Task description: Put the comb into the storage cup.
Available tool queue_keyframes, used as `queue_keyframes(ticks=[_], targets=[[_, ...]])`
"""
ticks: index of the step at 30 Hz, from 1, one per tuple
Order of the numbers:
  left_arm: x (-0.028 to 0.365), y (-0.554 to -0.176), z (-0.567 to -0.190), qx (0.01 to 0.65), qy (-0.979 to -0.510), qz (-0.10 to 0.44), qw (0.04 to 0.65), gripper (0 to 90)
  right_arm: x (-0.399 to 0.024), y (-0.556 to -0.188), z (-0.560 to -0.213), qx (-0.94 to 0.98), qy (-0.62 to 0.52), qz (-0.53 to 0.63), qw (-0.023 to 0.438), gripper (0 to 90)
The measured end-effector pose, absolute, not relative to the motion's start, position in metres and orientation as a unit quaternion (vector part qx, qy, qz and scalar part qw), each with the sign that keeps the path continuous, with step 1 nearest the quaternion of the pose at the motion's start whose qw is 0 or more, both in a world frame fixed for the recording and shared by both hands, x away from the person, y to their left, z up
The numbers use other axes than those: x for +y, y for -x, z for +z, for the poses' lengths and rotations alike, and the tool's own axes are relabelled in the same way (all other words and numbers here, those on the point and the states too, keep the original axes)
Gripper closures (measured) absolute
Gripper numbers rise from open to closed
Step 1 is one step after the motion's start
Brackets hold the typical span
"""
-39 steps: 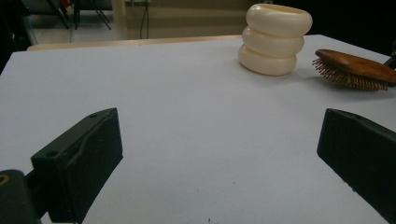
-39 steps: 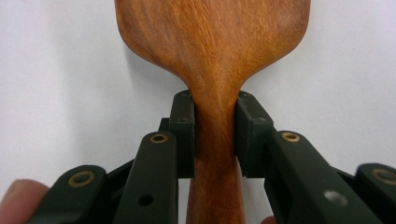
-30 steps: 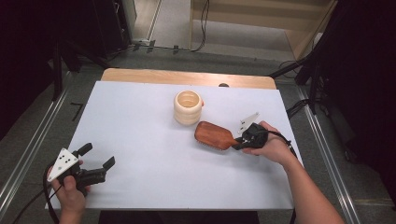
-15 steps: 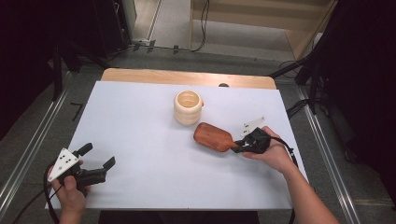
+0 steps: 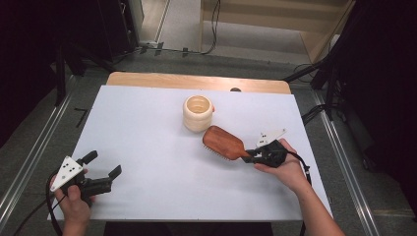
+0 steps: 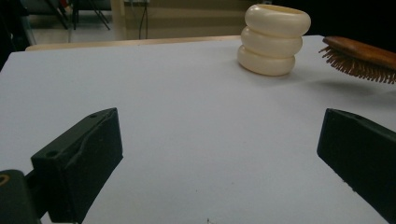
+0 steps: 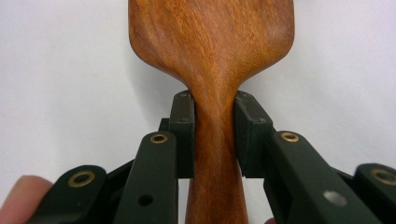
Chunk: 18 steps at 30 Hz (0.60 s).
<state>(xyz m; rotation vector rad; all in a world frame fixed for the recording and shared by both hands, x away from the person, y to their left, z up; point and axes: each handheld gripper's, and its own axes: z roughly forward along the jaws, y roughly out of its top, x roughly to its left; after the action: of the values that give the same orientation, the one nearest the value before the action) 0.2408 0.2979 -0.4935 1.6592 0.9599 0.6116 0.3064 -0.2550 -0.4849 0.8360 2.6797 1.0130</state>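
A cream-coloured holder (image 5: 198,113) made of three stacked rings stands upright and open-topped toward the far middle of a white tabletop (image 5: 157,147). A strip of pale wood (image 5: 196,81) runs along the table's far edge, with a small dark spot (image 5: 235,89) where it meets the white surface. Grey carpeted floor (image 5: 314,103) surrounds the table, metal rails (image 5: 29,162) flank it on both sides, and black cables (image 5: 214,19) trail across the floor beyond, near light wooden furniture (image 5: 275,14).
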Motion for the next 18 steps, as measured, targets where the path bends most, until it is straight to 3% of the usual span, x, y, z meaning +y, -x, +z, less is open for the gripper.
queue_keyframes(ticks=[11, 18], targets=[[0.298, -0.241, -0.493, 0.402, -0.697, 0.257, 0.535, 0.1, -0.247, -0.286, -0.479, 0.864, -0.309, 0.378, 0.121, 69.7], [0.297, -0.241, -0.493, 0.401, -0.700, 0.258, 0.532, 0.1, -0.246, -0.279, -0.484, 0.849, -0.323, 0.398, 0.125, 69.7]])
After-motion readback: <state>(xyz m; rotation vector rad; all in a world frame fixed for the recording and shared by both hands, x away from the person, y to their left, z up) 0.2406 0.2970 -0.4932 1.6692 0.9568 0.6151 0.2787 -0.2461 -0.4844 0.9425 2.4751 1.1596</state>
